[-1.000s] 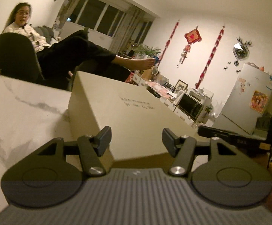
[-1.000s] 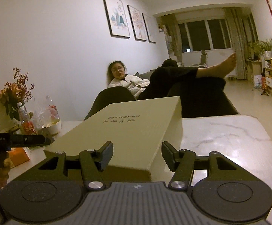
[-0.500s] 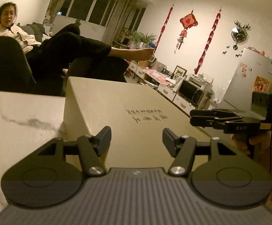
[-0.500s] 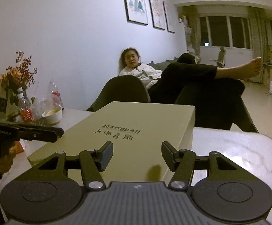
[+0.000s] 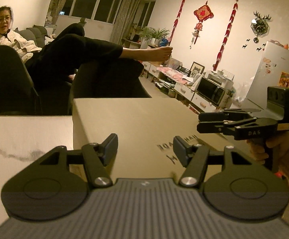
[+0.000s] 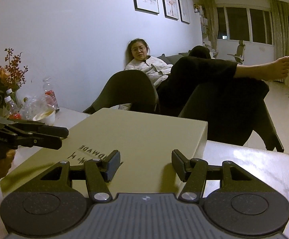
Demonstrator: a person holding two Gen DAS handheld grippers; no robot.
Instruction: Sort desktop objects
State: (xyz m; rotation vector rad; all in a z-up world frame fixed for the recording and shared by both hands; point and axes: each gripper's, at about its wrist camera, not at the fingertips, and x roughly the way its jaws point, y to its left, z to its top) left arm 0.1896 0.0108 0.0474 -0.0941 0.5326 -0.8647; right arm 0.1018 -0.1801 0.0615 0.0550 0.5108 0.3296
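On the white marble table [image 5: 25,135] lies a flat beige box [image 5: 140,123], its lid printed with dark lettering that reads upside down from both cameras. It sits near the table's far edge, with bare marble to its left in the left wrist view and to its right in the right wrist view.

Left gripper [image 5: 145,149] hangs over the near end of the box, jaws spread wide and holding nothing; its fingers [image 5: 110,146] stand above the lid, and whether they touch it cannot be told. Right gripper [image 6: 145,164] is likewise wide open and empty, poised over the near right corner of the box from the other side, its right finger [image 6: 179,164] close to the lid's edge.

Each tool shows in the other's camera: the right one enters from the right, gripped by a hand [image 5: 264,149], its fingers reaching over the box's right edge; the left one enters from the left, also in a hand [image 6: 3,159], over the box's left edge.

At the far left of the table stand bottles [image 6: 11,103], a bowl [image 6: 45,116] and dried flowers [image 6: 7,73]. Beyond the table are two dark chairs [image 6: 132,91] and a seated person [image 6: 150,67] with a bare foot resting on one. Far right are a fridge [image 5: 273,75] and a microwave [image 5: 210,90].
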